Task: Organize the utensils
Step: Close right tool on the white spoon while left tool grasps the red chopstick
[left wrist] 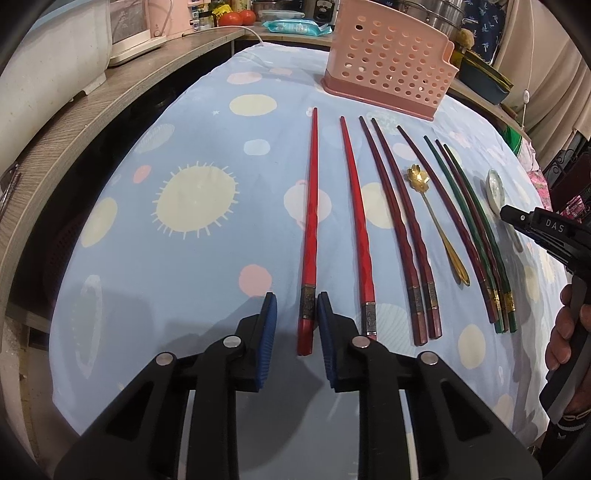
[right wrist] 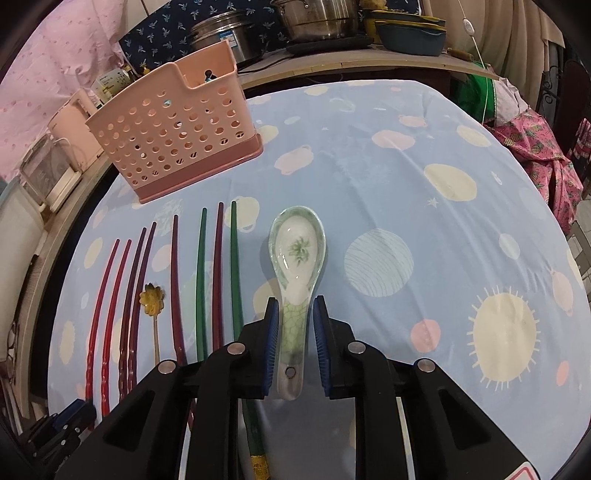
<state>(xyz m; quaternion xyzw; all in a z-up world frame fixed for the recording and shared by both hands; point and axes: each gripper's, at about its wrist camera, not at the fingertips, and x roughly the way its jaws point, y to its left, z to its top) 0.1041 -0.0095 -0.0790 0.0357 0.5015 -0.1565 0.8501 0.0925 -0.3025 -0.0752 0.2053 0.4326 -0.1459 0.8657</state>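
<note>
Chopsticks and spoons lie in a row on the blue patterned cloth (left wrist: 184,277), with a pink perforated holder (left wrist: 388,66) standing beyond them. My left gripper (left wrist: 297,306) is down at the near end of the leftmost red chopstick (left wrist: 310,221). The chopstick lies between the blue pads, against the right pad, with a gap to the left one. My right gripper (right wrist: 295,306) straddles the handle of the white and green ceramic spoon (right wrist: 297,254), a thin strip of cloth showing on each side. The pink holder (right wrist: 173,136) stands at the far left in the right wrist view.
A second red chopstick (left wrist: 354,221), a dark red pair (left wrist: 399,229), a gold flower spoon (left wrist: 439,221) and green chopsticks (left wrist: 469,221) lie between the grippers. A wooden counter (left wrist: 92,110) borders the left. Steel pots (right wrist: 317,18) stand behind the table.
</note>
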